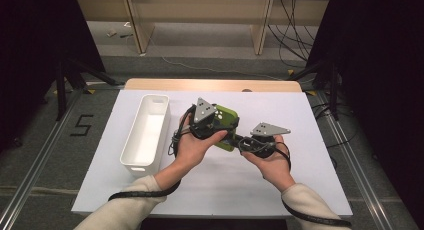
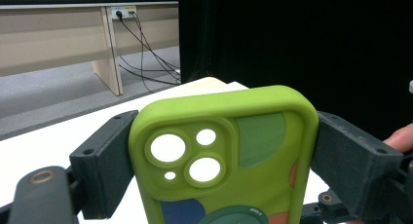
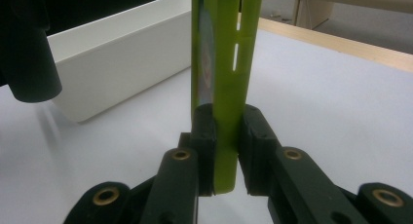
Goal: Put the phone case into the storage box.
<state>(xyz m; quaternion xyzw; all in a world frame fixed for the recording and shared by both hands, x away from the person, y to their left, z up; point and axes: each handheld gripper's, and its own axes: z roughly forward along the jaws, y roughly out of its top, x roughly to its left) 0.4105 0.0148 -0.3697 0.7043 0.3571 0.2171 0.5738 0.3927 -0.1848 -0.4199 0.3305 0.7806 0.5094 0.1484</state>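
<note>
A lime-green phone case (image 1: pixel 226 119) with round camera holes and coloured patches on its back is held above the middle of the table by both grippers. In the left gripper view the case (image 2: pixel 229 151) stands upright, and my left gripper (image 2: pixel 224 156) has one jaw against each long side of it. My left gripper (image 1: pixel 217 127) sits in the person's left hand. My right gripper (image 1: pixel 236 139) comes in from the right and pinches the case's thin edge. In the right gripper view the case (image 3: pixel 226 63) rises edge-on, with my right gripper (image 3: pixel 226 131) shut on its lower end.
A long white bin (image 1: pixel 147 130) stands at the left of the white table sheet (image 1: pixel 280 185), its inside bare; it shows behind the case as a white bin (image 3: pixel 122 53). Dark stands and cables flank the table. Part of the left gripper's body (image 3: pixel 24 48) looms at upper left.
</note>
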